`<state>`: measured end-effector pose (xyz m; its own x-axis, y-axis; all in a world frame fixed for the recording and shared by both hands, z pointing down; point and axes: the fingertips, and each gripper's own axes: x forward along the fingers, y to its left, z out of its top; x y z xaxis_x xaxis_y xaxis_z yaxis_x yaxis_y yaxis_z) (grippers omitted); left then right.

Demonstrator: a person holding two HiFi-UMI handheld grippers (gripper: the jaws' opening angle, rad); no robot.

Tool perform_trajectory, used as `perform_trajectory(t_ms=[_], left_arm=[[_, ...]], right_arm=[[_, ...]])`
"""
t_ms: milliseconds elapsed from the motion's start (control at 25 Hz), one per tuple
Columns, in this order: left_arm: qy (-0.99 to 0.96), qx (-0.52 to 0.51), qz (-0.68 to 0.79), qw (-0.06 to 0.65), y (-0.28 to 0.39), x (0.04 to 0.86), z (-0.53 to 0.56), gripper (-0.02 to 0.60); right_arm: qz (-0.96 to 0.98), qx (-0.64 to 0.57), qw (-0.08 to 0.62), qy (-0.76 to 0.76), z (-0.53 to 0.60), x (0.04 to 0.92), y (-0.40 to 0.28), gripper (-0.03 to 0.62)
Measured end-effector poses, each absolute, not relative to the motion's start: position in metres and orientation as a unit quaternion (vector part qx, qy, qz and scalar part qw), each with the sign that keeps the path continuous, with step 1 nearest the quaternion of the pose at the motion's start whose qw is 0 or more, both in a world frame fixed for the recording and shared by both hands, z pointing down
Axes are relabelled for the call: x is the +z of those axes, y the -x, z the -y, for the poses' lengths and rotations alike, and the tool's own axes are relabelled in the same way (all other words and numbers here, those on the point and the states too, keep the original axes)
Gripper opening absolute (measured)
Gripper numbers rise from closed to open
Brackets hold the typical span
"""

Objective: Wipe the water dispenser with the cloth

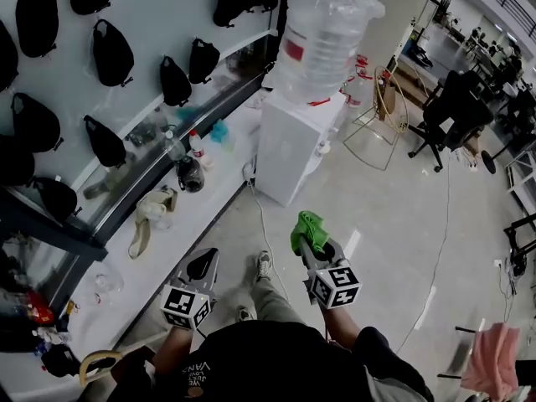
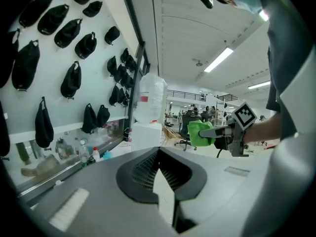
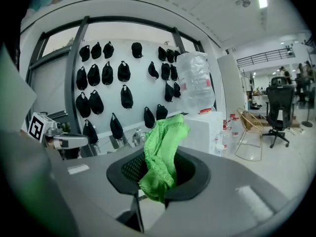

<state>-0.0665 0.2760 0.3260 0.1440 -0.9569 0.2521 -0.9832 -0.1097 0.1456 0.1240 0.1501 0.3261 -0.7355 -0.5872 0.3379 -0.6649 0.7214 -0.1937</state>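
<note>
The white water dispenser [image 1: 289, 153] stands on the floor against the ledge, with a big clear bottle [image 1: 322, 36] on top. It also shows ahead in the left gripper view [image 2: 145, 135] and the right gripper view [image 3: 210, 130]. My right gripper [image 1: 316, 245] is shut on a bright green cloth [image 1: 306, 229], held in the air well short of the dispenser's front. The cloth [image 3: 160, 157] bunches up out of its jaws. My left gripper [image 1: 203, 266] hangs lower left, shut with nothing in it, jaws together [image 2: 163, 181].
Black bags [image 1: 109, 53] hang across the white wall on the left. A ledge [image 1: 180, 203] below them carries bottles and clutter. A cable [image 1: 261, 220] runs over the floor beside the dispenser. A gold wire rack [image 1: 381, 115] and a black office chair [image 1: 448, 111] stand to the right.
</note>
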Motion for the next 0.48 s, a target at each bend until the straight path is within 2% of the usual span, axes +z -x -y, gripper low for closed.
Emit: perform_trajectory(t_ms=[480], left_arm=[[-0.733, 0.064, 0.657, 0.163, 0.146, 0.352, -0.118, 0.002]], right_arm=[[0.913, 0.162, 0.151, -0.343, 0.020, 0.371, -0.030, 0.094]])
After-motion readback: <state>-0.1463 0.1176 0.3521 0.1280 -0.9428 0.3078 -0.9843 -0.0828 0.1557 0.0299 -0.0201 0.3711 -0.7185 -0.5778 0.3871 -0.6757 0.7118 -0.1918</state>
